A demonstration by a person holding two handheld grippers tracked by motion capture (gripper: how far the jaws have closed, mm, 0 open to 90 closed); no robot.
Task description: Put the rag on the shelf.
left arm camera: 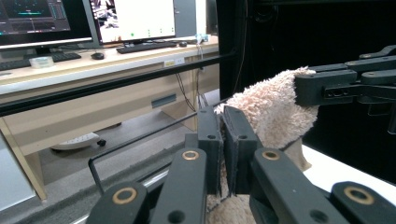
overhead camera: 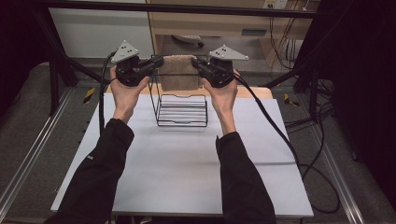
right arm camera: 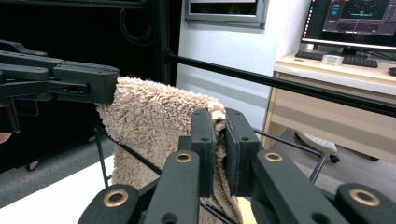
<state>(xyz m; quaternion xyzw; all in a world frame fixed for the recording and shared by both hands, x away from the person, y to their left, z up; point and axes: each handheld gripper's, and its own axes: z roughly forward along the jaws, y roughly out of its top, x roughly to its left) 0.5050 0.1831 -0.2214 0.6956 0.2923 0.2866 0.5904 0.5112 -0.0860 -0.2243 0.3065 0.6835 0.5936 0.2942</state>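
Person stands at the near side of the bench [overhead camera: 187,168], black sleeves, one gripper in each hand, both raised at the far end.

Left gripper [overhead camera: 156,63]: fingers [left arm camera: 208,140] closed tight on the left top corner of a tan fluffy towel [overhead camera: 179,72]. In the left gripper view the pile is pinched between the two black pads, more towel bulging to the right.

Right gripper [overhead camera: 198,64]: fingers [right arm camera: 203,140] clamped on the towel's opposite top corner. The right gripper view shows cloth squeezed in the narrow gap and hanging down below.

Towel held stretched between the two grippers, hanging flat at the far edge of the bench, just behind and above a black wire rack [overhead camera: 182,109]. Rack stands on the white bench top, its floor of parallel bars bare, its thin upright wires rising close under the towel. One rack wire crosses in front of the cloth in the right gripper view.

Around: black frame bar [overhead camera: 177,8] runs overhead behind the grippers. Wooden desk [left arm camera: 93,79] beyond it with monitors [left arm camera: 135,18], keyboard [left arm camera: 147,45], mouse [left arm camera: 97,56]. Screen text too small to read; a small yellow label on the desk edge, illegible. Cables trail off the right side onto the grey floor [overhead camera: 341,154].
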